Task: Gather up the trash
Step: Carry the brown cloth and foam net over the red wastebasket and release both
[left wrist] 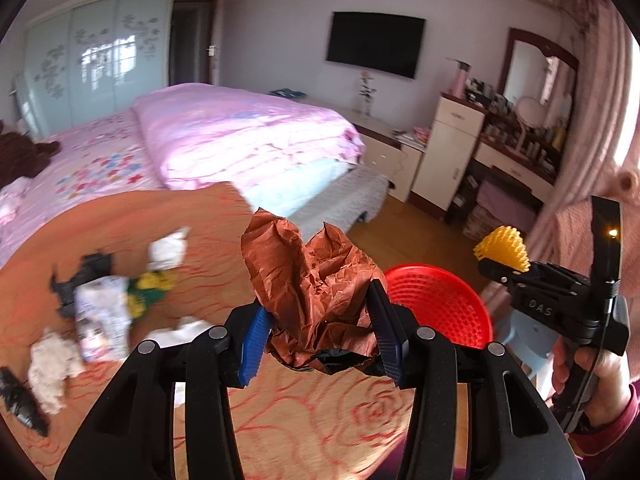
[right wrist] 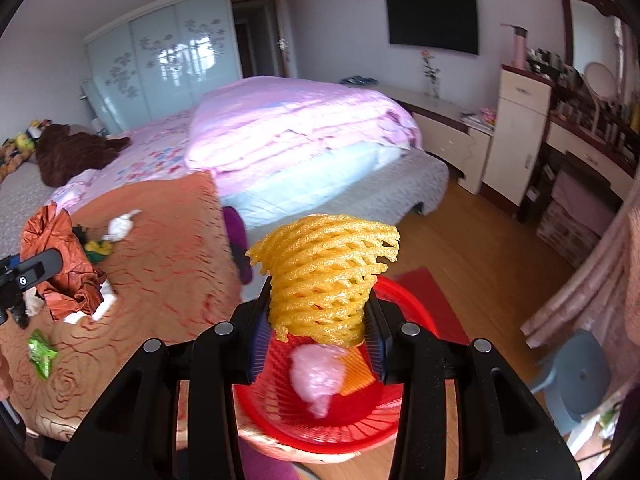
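I see left gripper [left wrist: 320, 332] pinching brown paper [left wrist: 308, 280] | right gripper [right wrist: 318, 336] clamping yellow net [right wrist: 320, 276] over red basket [right wrist: 320, 424] at table edge [right wrist: 224, 232] | pink wad [right wrist: 316, 376] right view only

the crumpled paper [left wrist: 312, 300] is showing a coppery rust-brown between the blue ribbed pads [left wrist: 253, 344] of the black left gripper [left wrist: 320, 332], while the foam net sleeve [right wrist: 324, 280] in the black right gripper [right wrist: 320, 344] is glowing bright yellow in an open lattice weave. under them the basket [right wrist: 280, 412] is shining red with a fine mesh pattern, holding a pale pink wad [right wrist: 316, 376] and an orange piece [right wrist: 358, 372]. the tablecloth [left wrist: 304, 424] is looking orange-tan with red rose swirls, the quilt [left wrist: 240, 132] is lying pink, and the bedsheet [left wrist: 96, 168] is showing pink with small red and blue flowers.
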Tool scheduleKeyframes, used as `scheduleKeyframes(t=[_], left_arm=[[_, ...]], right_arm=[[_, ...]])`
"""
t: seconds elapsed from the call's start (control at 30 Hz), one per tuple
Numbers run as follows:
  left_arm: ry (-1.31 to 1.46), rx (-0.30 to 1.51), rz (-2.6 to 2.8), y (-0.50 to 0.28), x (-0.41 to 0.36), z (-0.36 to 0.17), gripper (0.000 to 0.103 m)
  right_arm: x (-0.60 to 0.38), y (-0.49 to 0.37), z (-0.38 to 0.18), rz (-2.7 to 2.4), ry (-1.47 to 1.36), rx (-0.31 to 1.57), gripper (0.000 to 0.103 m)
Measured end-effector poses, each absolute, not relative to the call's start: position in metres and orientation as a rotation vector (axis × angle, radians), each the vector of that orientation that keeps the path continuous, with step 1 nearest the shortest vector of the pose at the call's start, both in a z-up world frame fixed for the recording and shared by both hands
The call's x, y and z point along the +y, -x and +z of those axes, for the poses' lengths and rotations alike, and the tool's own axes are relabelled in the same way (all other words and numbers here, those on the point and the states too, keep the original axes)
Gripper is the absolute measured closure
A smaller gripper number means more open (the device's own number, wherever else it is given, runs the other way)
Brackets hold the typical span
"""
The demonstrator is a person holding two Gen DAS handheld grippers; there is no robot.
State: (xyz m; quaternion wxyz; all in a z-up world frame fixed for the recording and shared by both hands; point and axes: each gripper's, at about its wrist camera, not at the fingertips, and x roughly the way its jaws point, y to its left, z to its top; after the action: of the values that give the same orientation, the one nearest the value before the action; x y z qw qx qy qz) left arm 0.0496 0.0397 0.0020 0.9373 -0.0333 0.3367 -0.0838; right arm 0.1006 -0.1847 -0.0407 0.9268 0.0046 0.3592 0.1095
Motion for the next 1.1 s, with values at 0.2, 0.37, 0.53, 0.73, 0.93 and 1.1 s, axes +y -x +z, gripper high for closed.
scheduleKeyframes(t=[0.2, 0.37, 0.53, 0.73, 0.93, 1.1], left_arm=[[0.062, 0.750, -0.271, -0.074, 0.002, -0.012, 0.058], [0.031, 0.799, -0.333, -0.091, -0.029, -0.028, 0.057], [0.010, 0.844, -0.369, -0.106, -0.047, -0.042, 0.057], [-0.001, 0.903, -0.394, -0.121, -0.059, -0.059, 0.056], [0.000, 0.941, -0.411, -0.129, -0.066, -0.069, 0.054], [0.011, 0.959, -0.406, -0.133, -0.064, -0.073, 0.046]], right_arm=[[-0.203, -0.104, -0.060, 0.184, -0.028, 0.784, 0.063], [-0.213, -0.108, -0.074, 0.155, -0.038, 0.815, 0.063], [-0.219, -0.112, -0.085, 0.144, -0.050, 0.843, 0.063], [-0.221, -0.119, -0.098, 0.132, -0.043, 0.886, 0.055], [-0.222, -0.123, -0.108, 0.126, -0.038, 0.910, 0.044], [-0.224, -0.123, -0.109, 0.119, -0.036, 0.906, 0.035]])
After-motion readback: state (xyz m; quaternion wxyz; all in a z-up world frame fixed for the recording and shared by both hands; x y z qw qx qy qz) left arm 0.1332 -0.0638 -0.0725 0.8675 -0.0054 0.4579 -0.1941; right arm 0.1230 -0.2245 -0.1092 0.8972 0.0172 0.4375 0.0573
